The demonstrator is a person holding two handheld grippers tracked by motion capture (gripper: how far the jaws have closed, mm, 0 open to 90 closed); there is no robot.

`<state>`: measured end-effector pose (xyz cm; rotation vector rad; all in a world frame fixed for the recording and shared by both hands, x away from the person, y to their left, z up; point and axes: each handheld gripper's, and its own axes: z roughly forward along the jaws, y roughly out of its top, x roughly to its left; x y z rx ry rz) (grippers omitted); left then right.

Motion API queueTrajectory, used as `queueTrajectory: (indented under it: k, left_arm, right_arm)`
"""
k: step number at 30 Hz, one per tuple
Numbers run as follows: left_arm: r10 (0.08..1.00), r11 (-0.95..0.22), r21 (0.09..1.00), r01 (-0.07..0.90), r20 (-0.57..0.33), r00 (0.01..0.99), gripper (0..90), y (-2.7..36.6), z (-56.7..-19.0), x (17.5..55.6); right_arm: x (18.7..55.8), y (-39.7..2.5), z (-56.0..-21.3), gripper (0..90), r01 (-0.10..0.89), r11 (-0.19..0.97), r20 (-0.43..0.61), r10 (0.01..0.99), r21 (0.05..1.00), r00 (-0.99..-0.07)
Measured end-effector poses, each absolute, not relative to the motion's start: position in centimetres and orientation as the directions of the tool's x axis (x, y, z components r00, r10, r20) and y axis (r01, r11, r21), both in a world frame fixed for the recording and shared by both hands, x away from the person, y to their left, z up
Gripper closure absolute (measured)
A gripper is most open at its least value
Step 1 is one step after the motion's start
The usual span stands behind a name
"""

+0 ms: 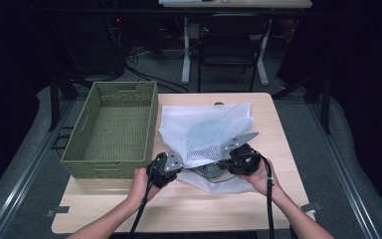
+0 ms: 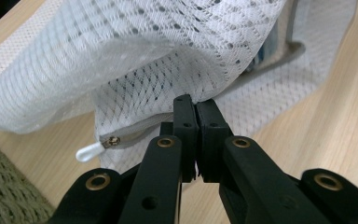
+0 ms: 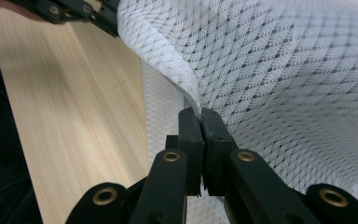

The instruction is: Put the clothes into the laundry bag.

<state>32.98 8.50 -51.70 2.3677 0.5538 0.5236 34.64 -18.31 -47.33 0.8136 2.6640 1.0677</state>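
While one basket waits, two grippers — left gripper, right gripper — pinch one mesh bag.

Dark-curtained lab: wooden table on a framed rig

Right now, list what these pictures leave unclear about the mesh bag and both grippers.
- High view: the dark item inside the mesh bag is veiled by netting; unidentifiable.
- High view: the left gripper and right gripper tips are buried in folds.
- Left gripper view: the zipper runs behind the jaws, its length hidden.
- High view: the basket front wall hides its near floor.
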Motion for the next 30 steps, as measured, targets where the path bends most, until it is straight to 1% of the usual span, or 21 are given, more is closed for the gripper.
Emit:
queueTrajectory:
  k: [3,6,7,12,14,15,16,17,18,24,27,30]
  left_arm:
    - [0.488,-0.724,0.641,0.255,0.214,0.846,88.6,8.7,-52.3,33.0]
    - [0.488,-0.721,0.642,0.260,0.204,0.849,88.5,8.9,-52.7,33.2]
    - [0.493,-0.709,0.650,0.274,0.179,0.852,88.5,8.9,-53.0,33.3]
    - [0.477,-0.730,0.628,0.271,0.184,0.860,88.5,8.7,-53.5,33.3]
    - [0.474,-0.741,0.608,0.285,0.172,0.864,88.6,8.6,-54.2,33.4]
    - [0.473,-0.745,0.601,0.288,0.172,0.864,90.0,8.5,-54.4,33.4]
    - [0.473,-0.745,0.601,0.288,0.172,0.864,90.0,8.5,-54.4,33.4]
    - [0.473,-0.750,0.590,0.298,0.164,0.866,90.0,8.4,-54.7,33.5]
    - [0.470,-0.754,0.585,0.298,0.165,0.867,90.0,8.4,-54.9,33.5]
    - [0.478,-0.746,0.590,0.310,0.148,0.866,89.5,8.2,-55.2,33.7]
    - [0.487,-0.737,0.592,0.328,0.128,0.864,88.3,8.4,-55.2,33.9]
    - [0.485,-0.739,0.579,0.343,0.105,0.868,79.4,8.5,-55.2,34.1]
  right_arm:
    - [34.5,-18.0,-48.1,88.4,0.426,0.618,0.044,0.535,0.660,-0.844]
    - [34.5,-17.9,-48.6,88.3,0.427,0.625,0.043,0.533,0.653,-0.845]
    - [34.4,-17.6,-49.2,88.3,0.424,0.646,0.032,0.527,0.634,-0.850]
    - [34.6,-17.4,-50.1,88.3,0.430,0.664,0.033,0.521,0.611,-0.853]
    - [34.7,-17.2,-51.0,88.4,0.440,0.684,0.041,0.516,0.581,-0.856]
    - [34.7,-17.1,-51.4,88.3,0.439,0.696,0.039,0.510,0.569,-0.859]
    - [34.7,-17.1,-51.4,88.3,0.439,0.696,0.039,0.510,0.569,-0.859]
    - [34.5,-16.9,-52.1,88.3,0.429,0.722,0.022,0.498,0.542,-0.867]
    - [34.5,-16.8,-52.4,88.1,0.425,0.729,0.014,0.496,0.537,-0.868]
    - [34.9,-16.5,-53.7,87.8,0.437,0.749,0.011,0.498,0.498,-0.867]
    - [35.2,-16.6,-54.1,87.7,0.451,0.750,0.018,0.506,0.484,-0.862]
    - [35.4,-16.5,-54.4,85.1,0.456,0.759,0.017,0.507,0.465,-0.861]
